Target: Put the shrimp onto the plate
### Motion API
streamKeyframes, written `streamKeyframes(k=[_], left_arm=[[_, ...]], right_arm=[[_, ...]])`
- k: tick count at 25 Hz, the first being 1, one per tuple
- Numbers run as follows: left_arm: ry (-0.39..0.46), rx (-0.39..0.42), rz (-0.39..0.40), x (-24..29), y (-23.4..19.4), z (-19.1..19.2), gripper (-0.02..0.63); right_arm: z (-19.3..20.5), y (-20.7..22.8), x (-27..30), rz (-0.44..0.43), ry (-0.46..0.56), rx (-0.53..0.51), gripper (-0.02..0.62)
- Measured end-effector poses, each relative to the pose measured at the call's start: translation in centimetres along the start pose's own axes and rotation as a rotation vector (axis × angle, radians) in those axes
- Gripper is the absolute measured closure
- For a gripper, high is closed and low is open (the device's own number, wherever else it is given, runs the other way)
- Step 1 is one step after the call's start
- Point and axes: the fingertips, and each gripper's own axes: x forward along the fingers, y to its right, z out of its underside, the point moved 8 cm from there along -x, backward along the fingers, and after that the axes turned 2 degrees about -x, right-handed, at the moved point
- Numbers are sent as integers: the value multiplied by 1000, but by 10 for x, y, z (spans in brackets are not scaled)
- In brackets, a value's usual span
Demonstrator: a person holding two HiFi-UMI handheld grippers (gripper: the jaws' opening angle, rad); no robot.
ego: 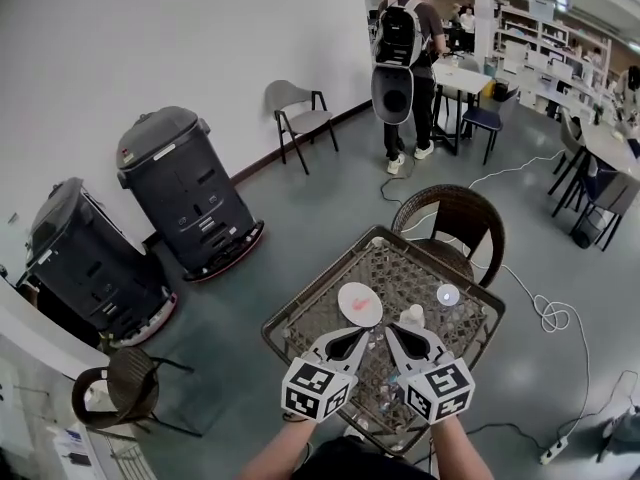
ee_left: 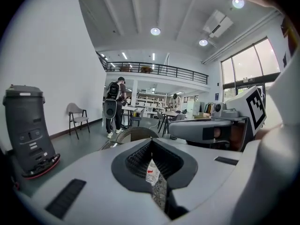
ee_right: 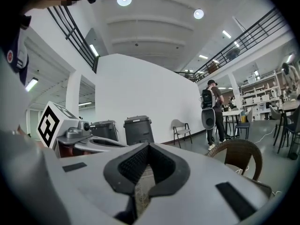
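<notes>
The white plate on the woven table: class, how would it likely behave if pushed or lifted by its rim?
The plate looks shallow and flat, so it probably won't tip or roll. On the openwork woven table a push may make it catch rather than glide. Its low rim likely gives little to pinch.

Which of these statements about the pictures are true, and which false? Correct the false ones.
1. The left gripper and the right gripper are both over the wicker table. True.
2. The white plate lies on the floor. False: it lies on the table.
3. A wicker chair stands at the table's far side. True.
4. The left gripper's jaws clamp the plate. False: they are together, holding nothing.
5. A person with a backpack sits on the wicker chair. False: the person stands farther back in the room.
</notes>
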Motion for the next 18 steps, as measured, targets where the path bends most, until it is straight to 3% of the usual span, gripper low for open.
streamKeyframes(k=[18], left_arm=[[31,8,18,3,16,-11,597]], right_arm=[[-13,0,-8,-8,30,-23,591]])
